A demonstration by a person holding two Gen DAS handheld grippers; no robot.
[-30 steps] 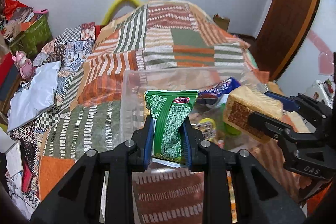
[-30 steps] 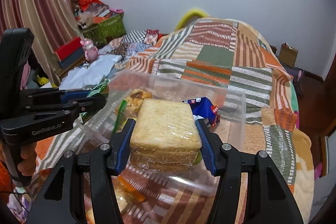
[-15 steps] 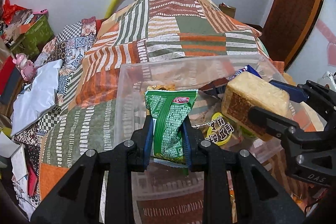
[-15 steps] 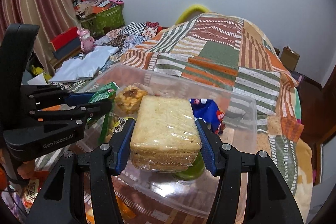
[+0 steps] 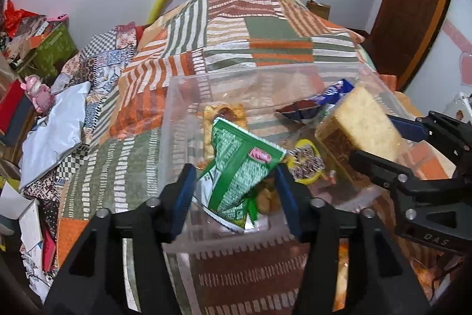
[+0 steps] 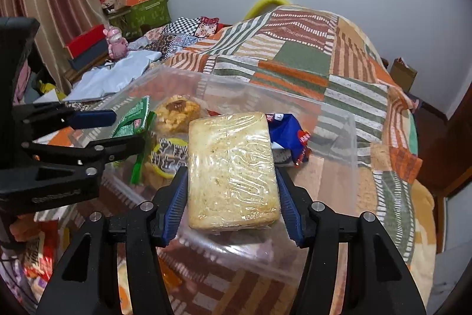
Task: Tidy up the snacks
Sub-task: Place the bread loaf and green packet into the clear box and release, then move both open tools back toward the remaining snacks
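Both pairs of fingers hang over the clear bin (image 5: 177, 114). Those of the left gripper (image 5: 236, 191) are spread wide, and the green packet (image 5: 236, 167) sits tilted between them, touching neither pad as far as the left view shows; its lower end is down inside the bin. Those of the right gripper (image 6: 231, 197) stand close along the sides of the wrapped cake block (image 6: 231, 167); whether the pads press on it or have just parted from it cannot be told. The block is above the bin's near right part, tilted in the left view (image 5: 362, 129).

Inside the bin lie a blue packet (image 6: 287, 135), a round yellow-rimmed snack (image 6: 171, 152) and a golden pastry (image 6: 177, 114), the pastry toward the far side behind the green packet. The bin rests on a striped patchwork quilt (image 5: 259, 28) that covers the bed. More snack wrappers (image 6: 35, 262) lie on the quilt near the left gripper's body.
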